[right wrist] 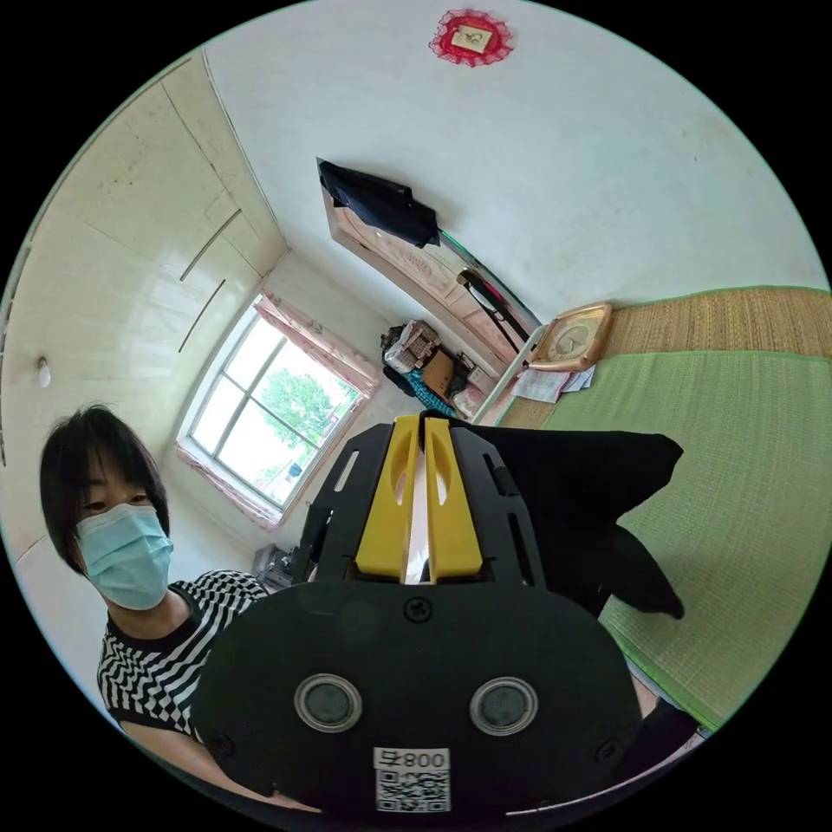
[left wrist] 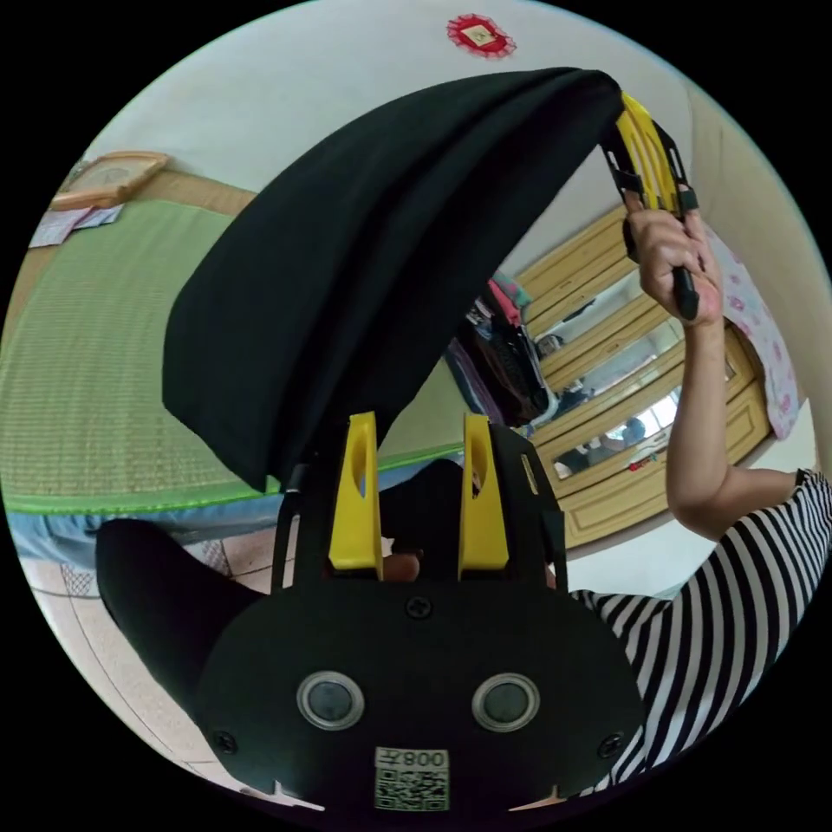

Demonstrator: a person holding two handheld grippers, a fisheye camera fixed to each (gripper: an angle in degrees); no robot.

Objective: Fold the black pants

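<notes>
We see right gripper [right wrist: 416, 433] jaws nearly closed, pinching edge of black pants [left wrist: 364, 251] at tips, held high. Pants' long axis slopes from it down toward left gripper [left wrist: 420, 438]; left jaws narrowly apart, whether gripping cloth we cannot tell. Green mat [left wrist: 87, 364] beyond pants.

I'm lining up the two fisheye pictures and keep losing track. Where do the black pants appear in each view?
Left gripper view: the black fabric pants hang across the centre, running up to the right gripper at upper right.
Right gripper view: the pants spread right of centre from that gripper's jaws, above the green woven mat.
Shared landmark: the red-fringed wall ornament.
</notes>
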